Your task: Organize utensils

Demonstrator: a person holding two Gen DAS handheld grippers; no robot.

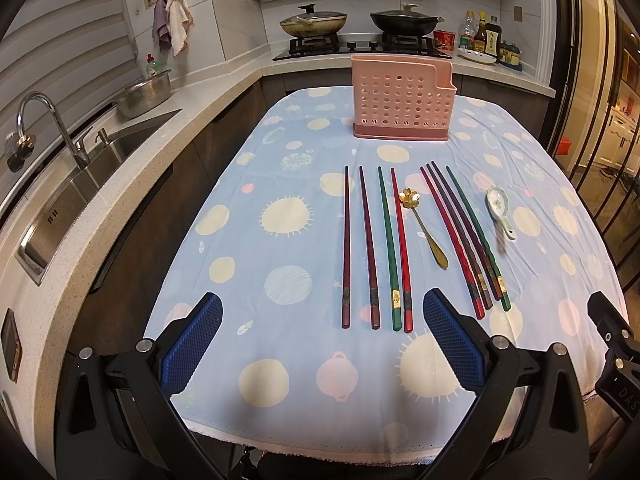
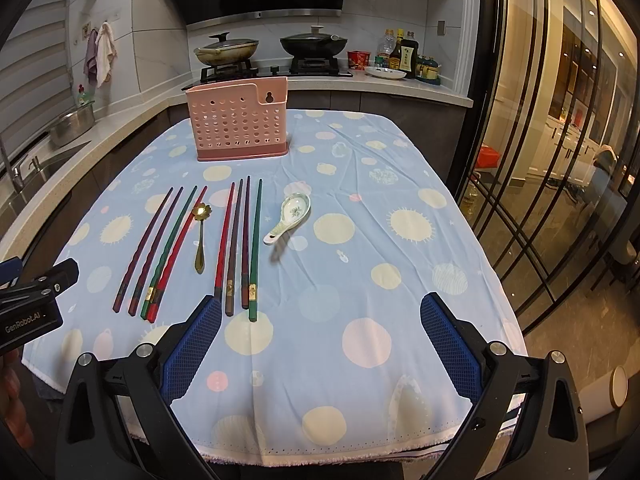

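A pink perforated utensil holder (image 1: 403, 100) (image 2: 239, 119) stands upright at the far end of the table. In front of it lie two groups of several chopsticks, a left group (image 1: 376, 248) (image 2: 160, 252) and a right group (image 1: 466, 240) (image 2: 240, 248). A gold flower-headed spoon (image 1: 424, 228) (image 2: 200, 236) lies between the groups. A white ceramic soup spoon (image 1: 500, 210) (image 2: 288, 218) lies to the right. My left gripper (image 1: 322, 308) is open and empty above the near table edge. My right gripper (image 2: 322, 308) is open and empty, right of the left one.
The table carries a blue dotted cloth (image 1: 288, 216) (image 2: 400, 264). A counter with a sink (image 1: 92, 168) runs along the left. A stove with two pans (image 1: 360, 24) and sauce bottles (image 1: 484, 36) stand behind. Glass doors (image 2: 560, 160) are on the right.
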